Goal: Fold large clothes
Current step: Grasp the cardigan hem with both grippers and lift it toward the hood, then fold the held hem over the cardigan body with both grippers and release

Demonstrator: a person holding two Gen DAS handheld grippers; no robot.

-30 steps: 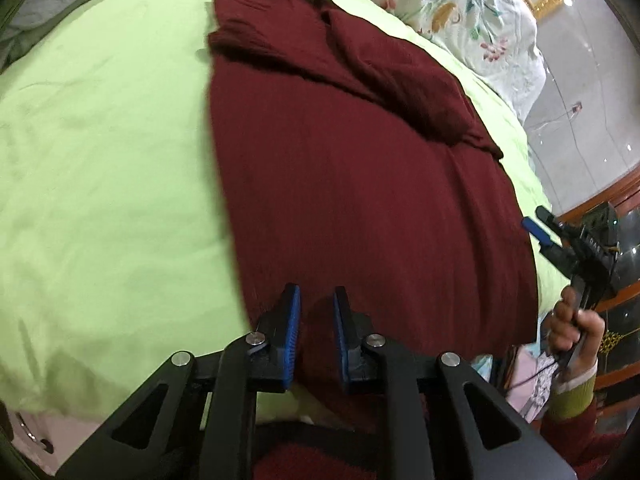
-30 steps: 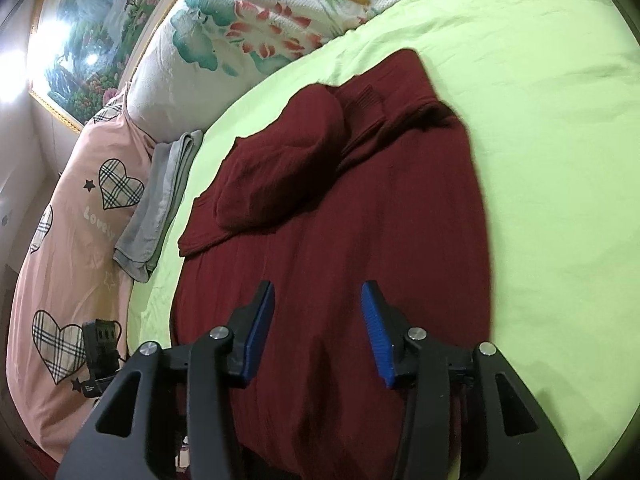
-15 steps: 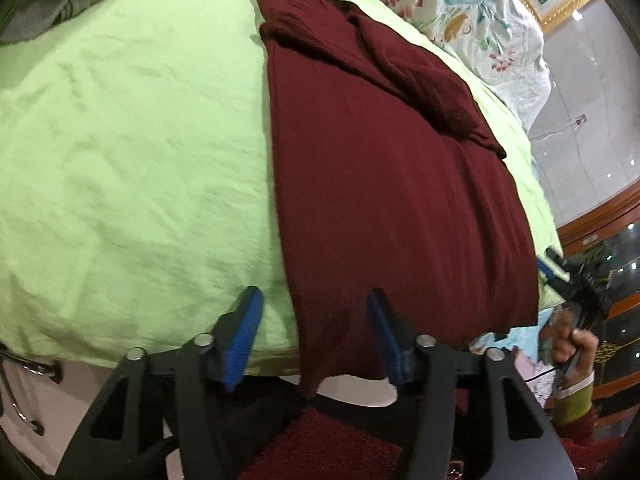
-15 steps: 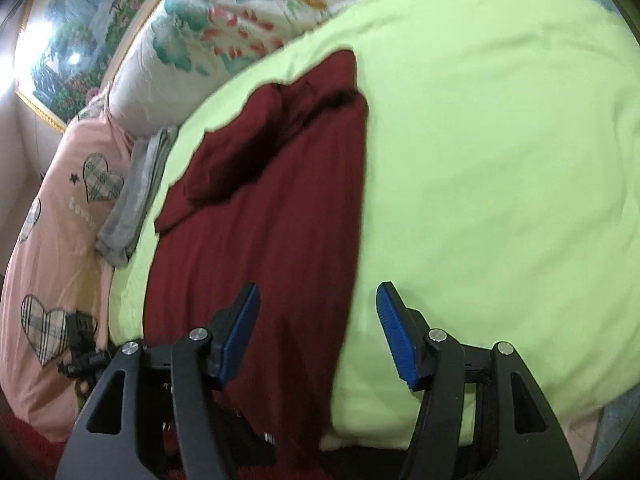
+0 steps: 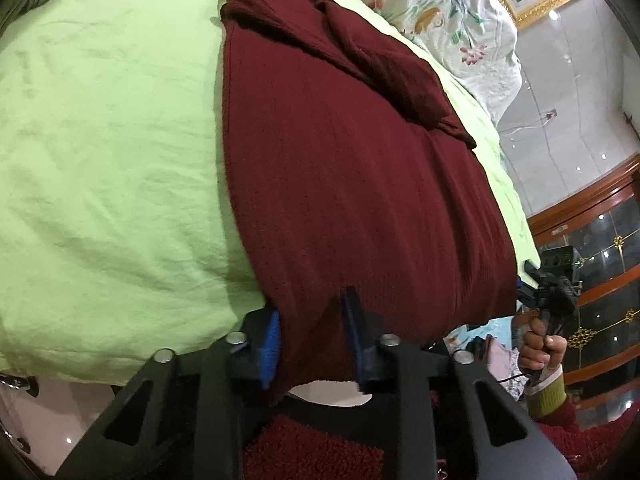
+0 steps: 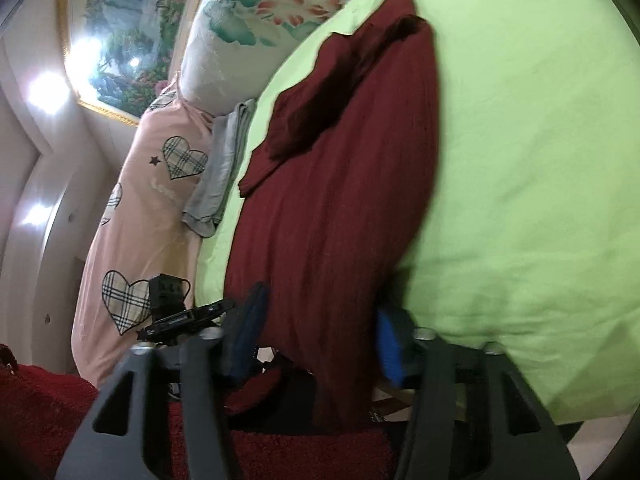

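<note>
A dark red knit sweater (image 5: 352,168) lies lengthwise on a lime green bed sheet (image 5: 100,160), sleeves folded over its far end, hem hanging over the near bed edge. My left gripper (image 5: 312,328) is open, its blue pads straddling the hem's left corner. The sweater shows in the right wrist view (image 6: 340,200) too. My right gripper (image 6: 320,340) is open, its jaws either side of the hem's right corner. The right gripper also shows in the left wrist view (image 5: 548,292), held in a hand.
Floral pillows (image 6: 260,12) and a pink heart-print quilt (image 6: 140,208) with a folded grey cloth (image 6: 224,172) lie at the bed's far side. A wooden cabinet (image 5: 600,240) stands at right. Dark red fuzzy fabric (image 6: 60,412) is below the grippers.
Both grippers dropped to the bed's near edge and now straddle the hanging hem corners. The left gripper, shut a second ago, opened.
</note>
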